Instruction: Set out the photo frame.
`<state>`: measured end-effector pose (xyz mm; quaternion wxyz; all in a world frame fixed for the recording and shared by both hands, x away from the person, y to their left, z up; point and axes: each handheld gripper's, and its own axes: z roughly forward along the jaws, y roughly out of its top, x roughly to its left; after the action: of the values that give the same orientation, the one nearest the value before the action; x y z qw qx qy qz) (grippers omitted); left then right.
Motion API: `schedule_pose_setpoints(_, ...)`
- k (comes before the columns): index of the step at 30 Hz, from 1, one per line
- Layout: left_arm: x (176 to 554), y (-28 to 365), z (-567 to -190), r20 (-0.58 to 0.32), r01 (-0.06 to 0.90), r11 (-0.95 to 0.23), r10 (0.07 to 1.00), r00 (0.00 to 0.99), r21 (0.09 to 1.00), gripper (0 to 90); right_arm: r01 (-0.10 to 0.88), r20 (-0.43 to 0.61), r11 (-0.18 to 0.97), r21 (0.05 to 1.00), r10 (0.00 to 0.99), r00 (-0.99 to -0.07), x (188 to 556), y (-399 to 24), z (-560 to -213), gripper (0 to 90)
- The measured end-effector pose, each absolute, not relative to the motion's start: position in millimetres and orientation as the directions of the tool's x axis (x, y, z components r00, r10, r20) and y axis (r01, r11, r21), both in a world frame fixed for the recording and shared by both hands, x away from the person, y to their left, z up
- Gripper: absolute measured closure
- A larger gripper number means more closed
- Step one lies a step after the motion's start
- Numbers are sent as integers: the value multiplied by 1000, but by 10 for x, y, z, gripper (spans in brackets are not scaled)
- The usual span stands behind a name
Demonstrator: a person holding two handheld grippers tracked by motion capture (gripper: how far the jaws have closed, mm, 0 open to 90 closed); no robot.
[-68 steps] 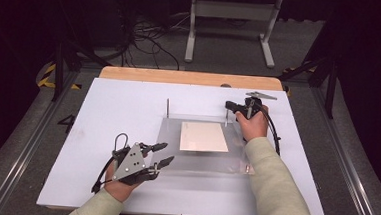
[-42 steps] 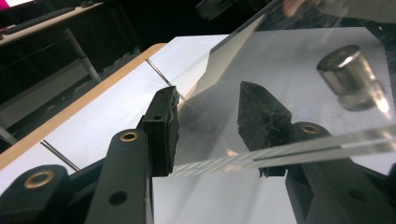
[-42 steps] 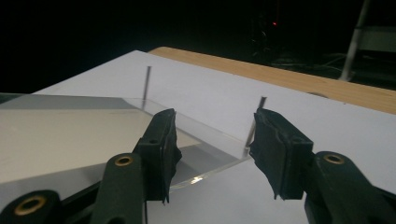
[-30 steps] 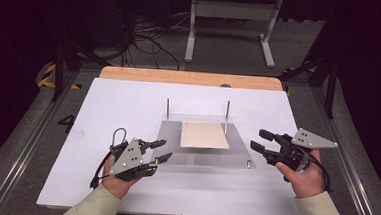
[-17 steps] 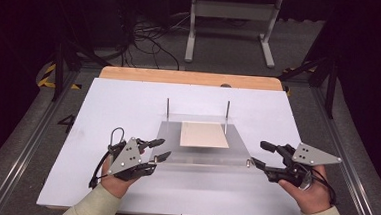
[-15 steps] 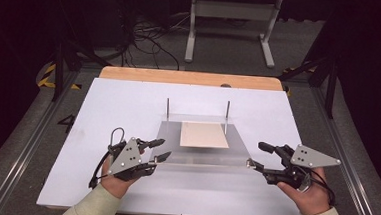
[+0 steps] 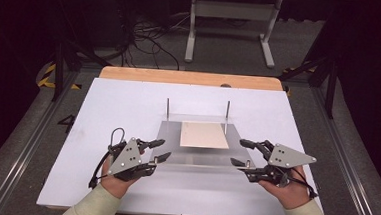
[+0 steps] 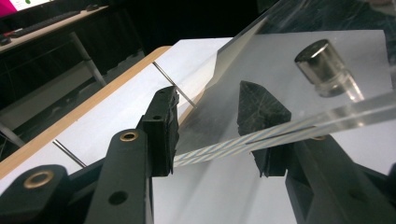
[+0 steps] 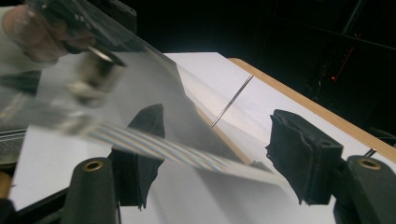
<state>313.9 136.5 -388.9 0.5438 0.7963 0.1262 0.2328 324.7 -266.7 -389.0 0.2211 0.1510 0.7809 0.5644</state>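
Clear acrylic plate (image 7: 200,158) hard to trace, left claw (image 7: 160,150) and right claw (image 7: 242,151) open astride its corners.

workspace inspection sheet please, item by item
surface: white board on a wooden table
job's things: clear plate on two thin pins; tan card under it
clutter: nothing seen
grippers: left gripper and right gripper, jaws open astride the plate's near corners, pads apart from it; the right jaws have just been opening
cables: black cable from left gripper; a tangle on the floor
surroundings: dark room, grey stand behind table
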Motion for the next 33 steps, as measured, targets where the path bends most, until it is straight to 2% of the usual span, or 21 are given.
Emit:
schedule_pose_setpoints(2, 3139, 1366, -3890, 233, -52, -376, 453, 861, 925, 567, -28, -191, 324, 946, 486, -853, 3303, -2600, -3931, 352)
schedule_pose_setpoints(9, 3141, 1361, -3890, 233, -55, -372, 453, 861, 927, 568, -58, -226, 343, 938, 474, -851, 3373, -2534, -3942, 519)
schedule_pose_setpoints(18, 3138, 1348, -3881, 240, -59, -374, 458, 856, 925, 571, -35, -207, 358, 933, 455, -866, 3392, -2556, -3906, 553)
schedule_pose_setpoints(33, 3234, 1399, -3800, 147, 6, -305, 477, 866, 952, 517, -8, -190, 375, 927, 452, -872, 3425, -2504, -3787, 588)
